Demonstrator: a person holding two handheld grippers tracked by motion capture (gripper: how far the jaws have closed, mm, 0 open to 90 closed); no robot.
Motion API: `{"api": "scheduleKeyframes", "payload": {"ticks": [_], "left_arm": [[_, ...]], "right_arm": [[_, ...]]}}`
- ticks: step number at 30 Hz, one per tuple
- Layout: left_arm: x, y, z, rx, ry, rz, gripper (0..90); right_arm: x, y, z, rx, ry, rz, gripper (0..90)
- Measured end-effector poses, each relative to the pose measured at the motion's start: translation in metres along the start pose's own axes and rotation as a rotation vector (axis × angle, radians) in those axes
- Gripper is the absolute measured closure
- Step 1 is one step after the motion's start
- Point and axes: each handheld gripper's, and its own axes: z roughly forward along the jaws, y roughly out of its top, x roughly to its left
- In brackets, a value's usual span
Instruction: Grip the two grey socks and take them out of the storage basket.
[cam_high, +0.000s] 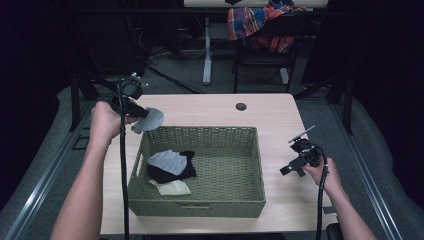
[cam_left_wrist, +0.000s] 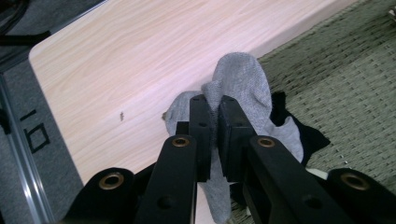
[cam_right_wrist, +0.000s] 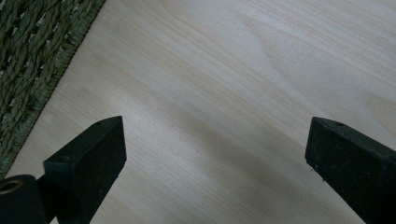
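Now, upper left: left gripper (cam_left_wrist: 214, 122) clamped on grey sock (cam_left_wrist: 243, 81) above basket (cam_high: 200, 134) corner | right gripper (cam_right_wrist: 215, 154) jaws wide apart over table (cam_right_wrist: 224, 70), frame right

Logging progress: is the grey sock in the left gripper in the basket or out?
Out. The left gripper holds the grey sock pinched above the basket's far left corner.

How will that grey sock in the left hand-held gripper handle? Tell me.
Likely floppy: the grey sock folds and droops around the left hand-held gripper, which is shut on it. Probably light, since a thin pinch holds it up. Soft knit, so unlikely to slip or roll.
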Motion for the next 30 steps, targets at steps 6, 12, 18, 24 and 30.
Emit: {"api": "scheduleKeyframes", "payload": {"ticks": [6, 12, 18, 24, 30], "left_arm": [[0.015, -0.006, -0.004, 0.016, 0.02, -0.029, 85.5], [0.035, -0.019, -0.007, 0.026, 0.045, -0.083, 85.5], [0.049, -0.03, -0.008, 0.033, 0.064, -0.122, 85.5], [0.063, -0.047, -0.002, 0.044, 0.074, -0.177, 85.5], [0.073, -0.065, 0.005, 0.065, 0.083, -0.223, 85.5]], "right_arm": [[0.0, 0.0, 0.0, 0.003, -0.001, -0.001, 5.0], [0.001, -0.001, 0.002, -0.016, -0.003, 0.018, 5.0], [0.001, -0.001, 0.002, -0.016, -0.002, 0.017, 5.0], [0.001, 0.0, 0.001, -0.004, -0.001, 0.009, 5.0], [0.001, -0.001, 0.002, -0.01, -0.005, 0.019, 5.0]]}}
